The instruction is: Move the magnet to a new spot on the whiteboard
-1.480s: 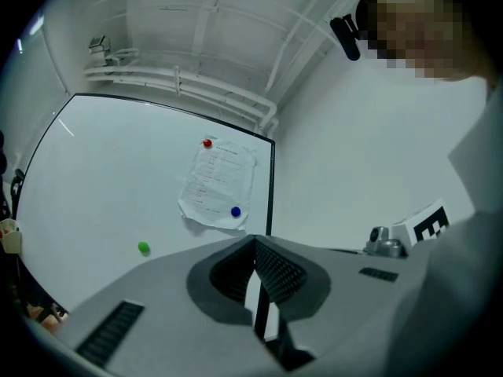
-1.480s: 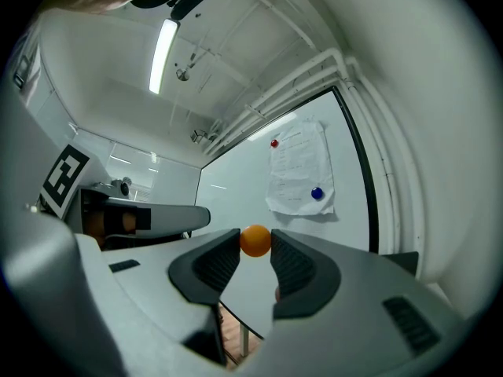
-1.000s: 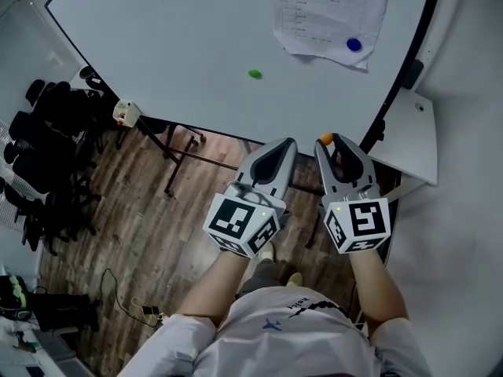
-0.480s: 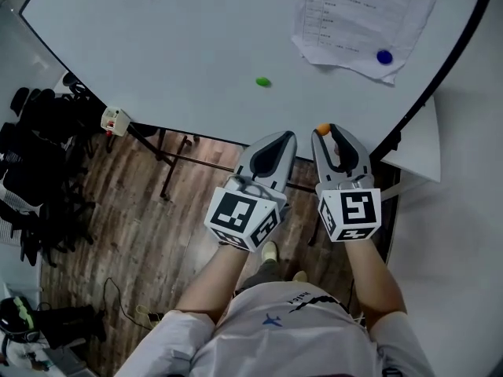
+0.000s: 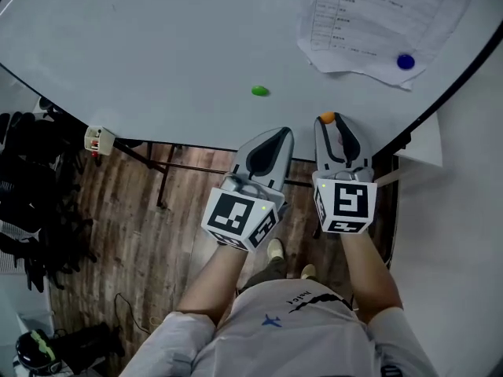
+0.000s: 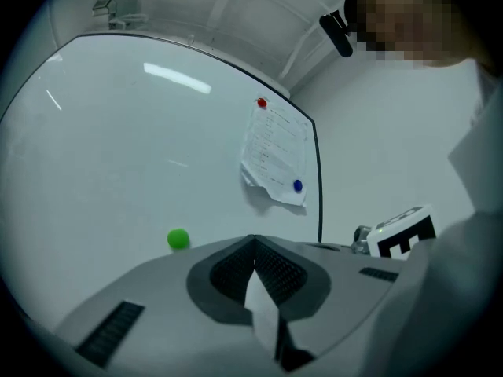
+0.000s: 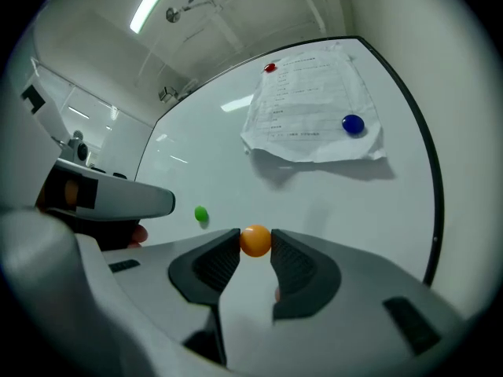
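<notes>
A small orange magnet point(image 5: 326, 118) sits pinched between the tips of my right gripper point(image 5: 327, 122), which is shut on it just short of the whiteboard's point(image 5: 157, 45) lower edge. In the right gripper view the orange magnet point(image 7: 255, 240) fills the gap between the pads, with the board close ahead. My left gripper point(image 5: 281, 133) is beside it, jaws shut with nothing in them point(image 6: 253, 242). A green magnet point(image 5: 259, 91) sticks to the board just beyond the left gripper, also in both gripper views point(image 6: 178, 239) point(image 7: 201, 214).
A printed sheet point(image 5: 369, 14) hangs at the board's right, pinned by a blue magnet point(image 5: 405, 61) and a red magnet point(image 7: 270, 67). The board's black frame point(image 5: 440, 104) runs at the right. Below are stand legs point(image 5: 161, 171), wooden floor and black chairs point(image 5: 31, 179).
Both grippers have moved forward toward the whiteboard, and their tips now reach its lower edge. The orange magnet stays in the right jaws. The green magnet is nearer the left tip.
</notes>
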Demonstrator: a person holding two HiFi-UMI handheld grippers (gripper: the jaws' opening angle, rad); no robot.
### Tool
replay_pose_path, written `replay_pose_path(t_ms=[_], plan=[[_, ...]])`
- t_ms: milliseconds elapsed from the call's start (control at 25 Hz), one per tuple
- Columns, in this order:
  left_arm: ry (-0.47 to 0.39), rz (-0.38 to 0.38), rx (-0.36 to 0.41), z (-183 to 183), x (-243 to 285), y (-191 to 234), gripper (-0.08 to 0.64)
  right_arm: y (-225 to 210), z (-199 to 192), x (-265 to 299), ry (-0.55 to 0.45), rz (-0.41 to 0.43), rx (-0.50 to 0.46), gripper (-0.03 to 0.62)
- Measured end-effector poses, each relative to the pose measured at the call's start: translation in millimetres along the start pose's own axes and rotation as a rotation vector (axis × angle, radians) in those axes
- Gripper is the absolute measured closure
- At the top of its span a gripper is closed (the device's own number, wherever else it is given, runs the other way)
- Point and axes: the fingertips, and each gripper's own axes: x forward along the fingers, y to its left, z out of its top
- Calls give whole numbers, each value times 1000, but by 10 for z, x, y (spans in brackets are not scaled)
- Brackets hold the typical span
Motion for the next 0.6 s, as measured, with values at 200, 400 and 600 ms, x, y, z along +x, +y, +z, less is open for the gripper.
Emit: replay_pose_path(t_ms=[200,400,600], plan=[[22,-31,-12,-89,133,148,551,-59,-13,166,-15,-77,-16,463],[36,-46,-17,-134,216,265,551,-108,-79,303,-12,-132,-10,463],[44,-46,-27,-163,249,364,551,-146,-114,354,-16,-181,1,463]])
